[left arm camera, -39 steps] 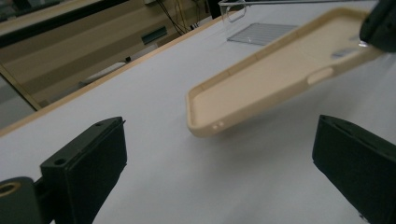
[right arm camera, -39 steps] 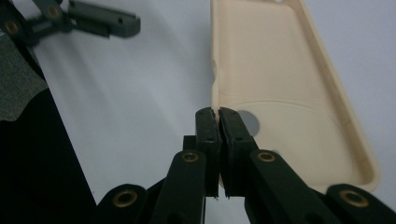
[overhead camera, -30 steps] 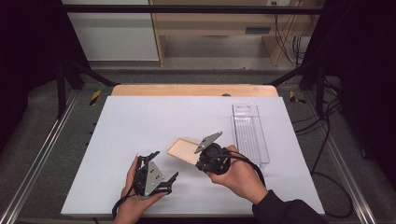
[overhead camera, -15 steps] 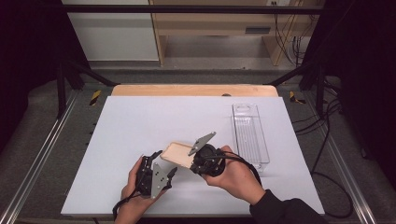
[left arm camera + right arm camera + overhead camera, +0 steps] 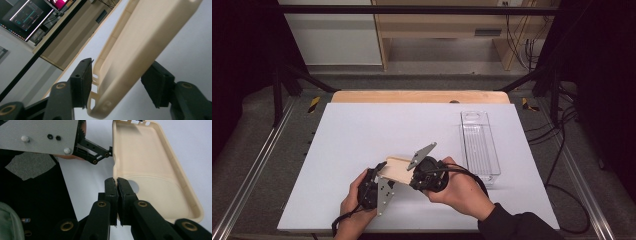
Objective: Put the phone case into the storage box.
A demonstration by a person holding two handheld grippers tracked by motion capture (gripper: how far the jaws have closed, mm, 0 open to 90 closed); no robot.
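Two hand-held grippers on one cream plastic phone case (image 5: 152, 167).
Right hand-held gripper (image 5: 117, 181) clamps its edge; left hand-held gripper (image 5: 120, 82) has been closing, pads astride, not yet pressing.

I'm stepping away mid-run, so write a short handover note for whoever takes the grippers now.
Right gripper: shut on the edge of the cream phone case, holding it lifted above the white table.
Left gripper: jaws have just been closing around the case's other end; pads not yet pressing.
Clear plastic tray: empty, on the table's right side.
Done: case picked up.
Left: finish the left grip; the tray is likely the destination.
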